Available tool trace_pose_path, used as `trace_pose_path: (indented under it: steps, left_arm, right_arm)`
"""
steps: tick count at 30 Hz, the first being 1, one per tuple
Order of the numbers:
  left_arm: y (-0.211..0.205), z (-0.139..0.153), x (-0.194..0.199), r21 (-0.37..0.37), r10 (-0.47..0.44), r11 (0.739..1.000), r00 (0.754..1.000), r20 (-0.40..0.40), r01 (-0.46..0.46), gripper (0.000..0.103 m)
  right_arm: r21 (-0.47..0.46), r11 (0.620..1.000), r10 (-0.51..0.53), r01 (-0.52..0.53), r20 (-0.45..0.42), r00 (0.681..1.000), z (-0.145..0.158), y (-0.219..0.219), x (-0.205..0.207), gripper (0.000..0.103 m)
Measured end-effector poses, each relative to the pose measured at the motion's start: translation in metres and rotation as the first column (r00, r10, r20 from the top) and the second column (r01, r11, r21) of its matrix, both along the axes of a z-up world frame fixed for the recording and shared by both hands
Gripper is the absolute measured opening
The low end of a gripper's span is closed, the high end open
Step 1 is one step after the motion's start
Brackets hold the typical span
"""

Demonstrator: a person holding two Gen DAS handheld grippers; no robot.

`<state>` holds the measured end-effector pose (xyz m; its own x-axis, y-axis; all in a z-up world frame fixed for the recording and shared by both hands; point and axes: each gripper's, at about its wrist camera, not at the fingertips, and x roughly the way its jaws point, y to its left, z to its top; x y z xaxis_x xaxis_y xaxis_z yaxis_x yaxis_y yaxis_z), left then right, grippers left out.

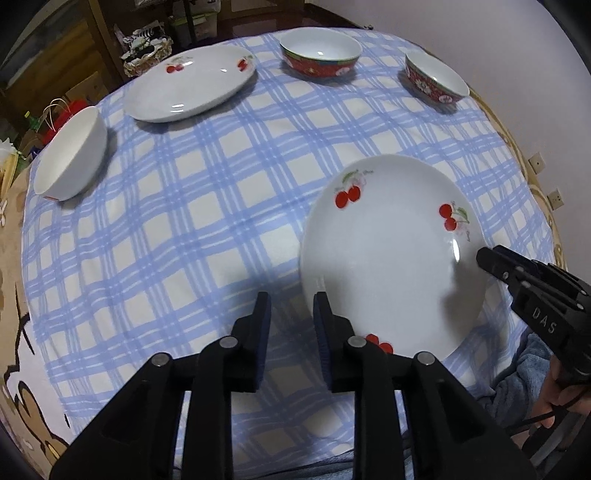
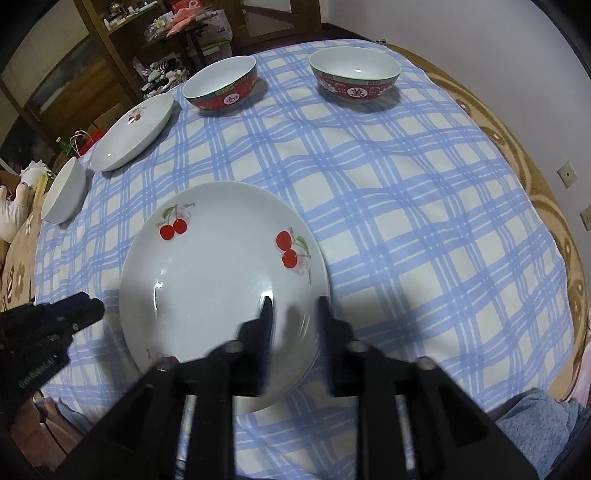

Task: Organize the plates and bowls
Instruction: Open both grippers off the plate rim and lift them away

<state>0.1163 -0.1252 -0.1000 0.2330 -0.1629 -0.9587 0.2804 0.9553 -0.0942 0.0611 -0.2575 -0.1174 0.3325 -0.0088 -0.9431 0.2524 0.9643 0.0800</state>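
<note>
A white plate with red cherries (image 1: 391, 258) (image 2: 214, 273) lies on the blue-checked cloth (image 1: 184, 240) near the front edge. My left gripper (image 1: 291, 306) (image 2: 94, 306) stands open at the plate's left rim: one finger is over the plate, the other over the cloth, neither pressing. My right gripper (image 2: 295, 310) (image 1: 484, 258) is open astride the plate's right rim, blurred, with a gap on both sides. A second cherry plate (image 1: 190, 83) (image 2: 133, 131) sits at the far left. Two red patterned bowls (image 1: 319, 55) (image 1: 436, 79) stand at the back. A plain white bowl (image 1: 72, 155) (image 2: 64, 192) is at the left edge.
The round table's beige patterned edge (image 2: 554, 206) shows beyond the cloth. A wooden shelf with clutter (image 2: 166, 33) and a basket (image 1: 147, 51) stand behind the table. A wall with sockets (image 2: 567, 173) is on the right. A blue towel (image 2: 543, 424) lies at the near edge.
</note>
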Motion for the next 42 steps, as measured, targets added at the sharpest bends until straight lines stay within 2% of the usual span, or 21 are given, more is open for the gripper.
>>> trace_pose_path:
  steps: [2, 4, 6, 8, 10, 12, 14, 18, 22, 28, 36, 42]
  left_arm:
    - [0.007, 0.007, 0.000, -0.009, 0.009, 1.000, 1.000, 0.014, -0.008, 0.032]
    - [0.014, 0.013, 0.000, 0.004, 0.012, 1.000, 0.999, 0.044, -0.012, 0.037]
    - [0.019, 0.019, 0.001, 0.017, 0.008, 1.000, 0.997, 0.074, -0.010, 0.045]
    - [0.026, 0.025, 0.002, 0.021, 0.007, 1.000, 0.995, 0.095, -0.009, 0.051]
    - [0.032, 0.029, 0.004, 0.020, 0.013, 1.000, 0.994, 0.105, -0.015, 0.061]
    - [0.041, 0.033, 0.007, 0.015, 0.026, 0.999, 0.994, 0.107, -0.028, 0.077]
    - [0.049, 0.037, 0.010, 0.005, 0.036, 0.999, 0.993, 0.110, -0.037, 0.080]
    - [0.063, 0.045, 0.017, 0.025, 0.047, 0.998, 0.991, 0.124, -0.051, 0.083]
    - [0.073, 0.052, 0.026, 0.037, 0.035, 0.999, 0.994, 0.106, -0.039, 0.083]
    - [0.086, 0.068, 0.036, 0.045, 0.009, 0.999, 0.990, 0.138, -0.015, 0.083]
    - [0.105, 0.078, 0.063, 0.040, 0.057, 0.997, 0.988, 0.142, -0.064, 0.083]
    - [0.108, 0.080, 0.087, 0.047, 0.050, 0.997, 0.987, 0.152, -0.058, 0.083]
  right_arm:
    - [-0.024, 1.000, 0.004, -0.004, 0.012, 1.000, 0.003, 0.002, -0.001, 0.052]
    - [-0.042, 0.999, 0.009, -0.008, 0.030, 1.000, 0.006, 0.004, 0.000, 0.056]
    - [-0.044, 0.999, 0.006, -0.004, 0.037, 0.999, 0.008, 0.003, 0.002, 0.068]
    - [-0.039, 0.999, 0.005, -0.003, 0.050, 0.999, 0.010, 0.003, 0.003, 0.074]
    - [-0.043, 0.999, 0.018, -0.015, 0.083, 0.996, 0.015, 0.005, 0.005, 0.075]
    - [-0.051, 0.998, 0.037, -0.032, 0.112, 0.993, 0.021, 0.009, 0.007, 0.079]
    - [-0.060, 0.997, 0.057, -0.049, 0.141, 0.988, 0.028, 0.014, 0.008, 0.090]
    - [-0.091, 0.994, 0.078, -0.061, 0.192, 0.978, 0.044, 0.025, 0.011, 0.103]
    - [-0.068, 0.997, 0.041, -0.026, 0.223, 0.974, 0.056, 0.027, 0.017, 0.103]
    - [-0.074, 0.997, 0.042, -0.025, 0.238, 0.970, 0.067, 0.035, 0.031, 0.103]
    - [-0.099, 0.995, 0.057, -0.031, 0.274, 0.960, 0.082, 0.046, 0.052, 0.103]
    - [-0.098, 0.995, 0.060, -0.032, 0.291, 0.955, 0.087, 0.051, 0.075, 0.103]
